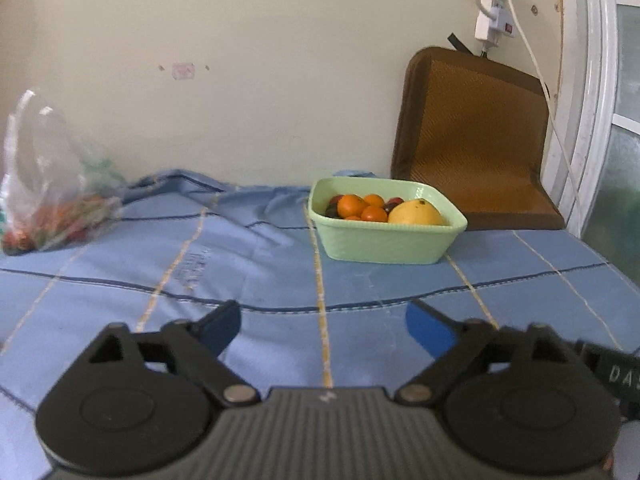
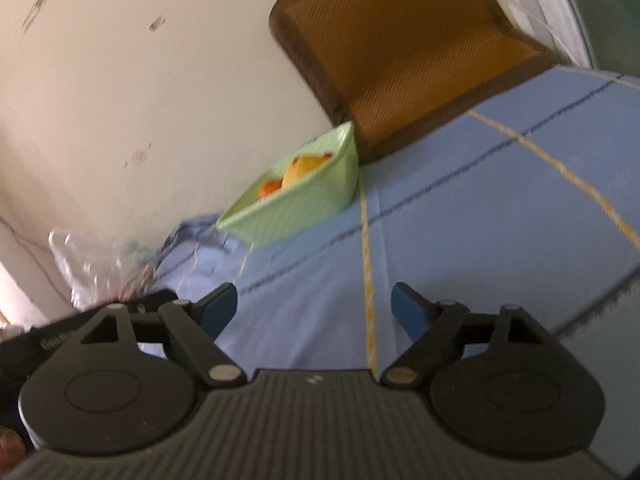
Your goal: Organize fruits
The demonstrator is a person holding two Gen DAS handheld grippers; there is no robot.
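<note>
Fruits: a clear bag [image 1: 52,200] holds more at far left; oranges [image 1: 362,208] and a mango [image 1: 416,213] sit gathered in the green bowl [image 1: 384,240] mid-bed. Left gripper [image 1: 324,326] and right gripper [image 2: 314,306] hover with fingers spread wide, empty.

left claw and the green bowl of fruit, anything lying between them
Nothing: in the left wrist view only bare blue checked cloth stretches from the open left claw to the green bowl. The plastic bag sits off to the side.
</note>
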